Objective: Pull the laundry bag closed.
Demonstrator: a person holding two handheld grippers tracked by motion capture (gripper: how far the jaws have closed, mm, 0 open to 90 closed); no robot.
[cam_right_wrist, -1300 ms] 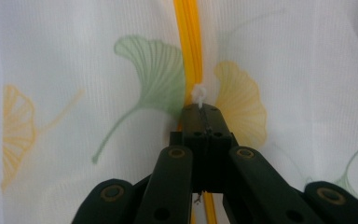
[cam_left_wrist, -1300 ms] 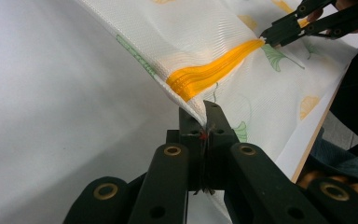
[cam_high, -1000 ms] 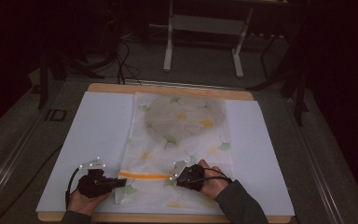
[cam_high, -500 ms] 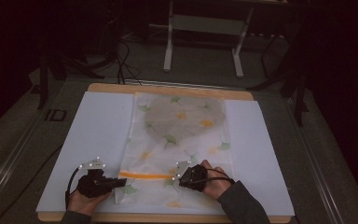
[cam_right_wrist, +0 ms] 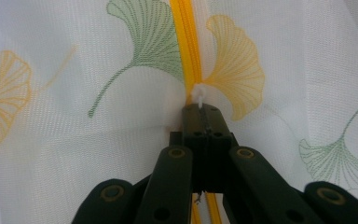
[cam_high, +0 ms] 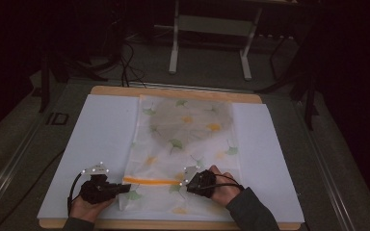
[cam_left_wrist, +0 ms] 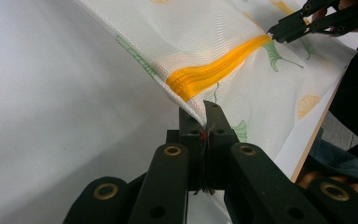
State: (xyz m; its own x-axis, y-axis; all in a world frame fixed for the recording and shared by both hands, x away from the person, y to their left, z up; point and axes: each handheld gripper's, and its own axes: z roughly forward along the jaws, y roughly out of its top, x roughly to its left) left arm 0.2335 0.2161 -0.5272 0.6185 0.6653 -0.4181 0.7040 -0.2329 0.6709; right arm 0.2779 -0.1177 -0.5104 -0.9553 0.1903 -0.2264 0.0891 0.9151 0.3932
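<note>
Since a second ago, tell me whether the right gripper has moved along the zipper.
Yes. The right gripper has slid slightly right along the orange zipper, away from the left gripper, judged against the board's near edge.

Looks like a lab or recording workshop, dim and bare. Beyond the tongs: a wooden bench topped with a white sheet, grey carpeted floor all round. Farther past the bench's far edge, a white metal stand on two legs, black cables trailing over the floor, dark equipment frames left and right.
</note>
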